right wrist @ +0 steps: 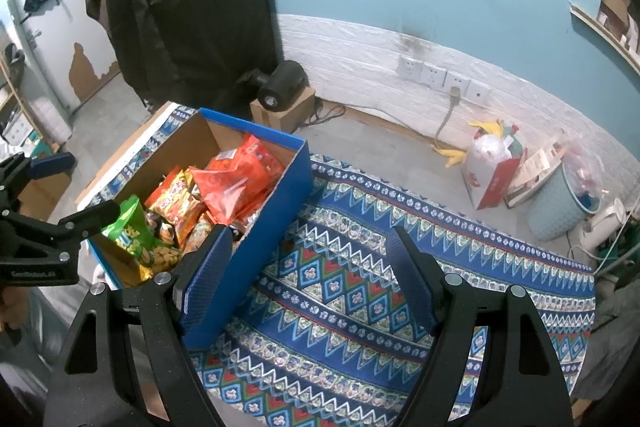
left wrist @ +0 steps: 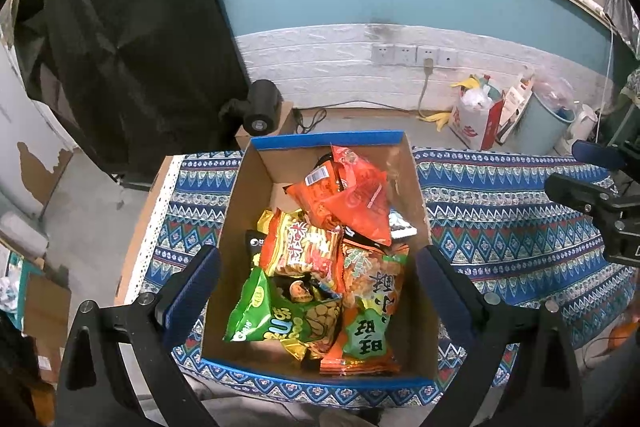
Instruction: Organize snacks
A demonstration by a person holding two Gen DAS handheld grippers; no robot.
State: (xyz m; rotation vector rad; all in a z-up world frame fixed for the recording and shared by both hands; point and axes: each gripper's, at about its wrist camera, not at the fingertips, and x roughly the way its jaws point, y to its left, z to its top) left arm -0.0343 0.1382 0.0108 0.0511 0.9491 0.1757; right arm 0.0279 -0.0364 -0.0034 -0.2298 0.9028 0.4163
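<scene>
A rectangular cardboard box (left wrist: 240, 227), raw brown inside with glossy blue rims and outer walls, is sitting on the table (left wrist: 500, 227), which is wearing a woven-looking cloth of blue, white and red zigzags and diamonds. Crinkly foil snack bags are filling the box. At its 12 o'clock end, orange-red packets (left wrist: 352, 203) are lying tilted against each other. In the middle, a yellow-and-red bag (left wrist: 304, 251) printed with stick biscuits is resting on the pile. At 7 o'clock a bright green bag (left wrist: 276, 311) showing round crackers is lying flat, and at 5 o'clock an orange bag with a green label (left wrist: 368, 311) is leaning on the near wall.

The left tool (left wrist: 318, 279) is hovering over the box, released, its ribbed blue pads (left wrist: 192, 291) spread wide to either side and gripping nothing. The right tool (right wrist: 308, 271) is hanging at the box's 3 o'clock side over bare cloth, likewise spread wide and empty, with its left pad just in front of the box's blue wall (right wrist: 276, 219).
</scene>
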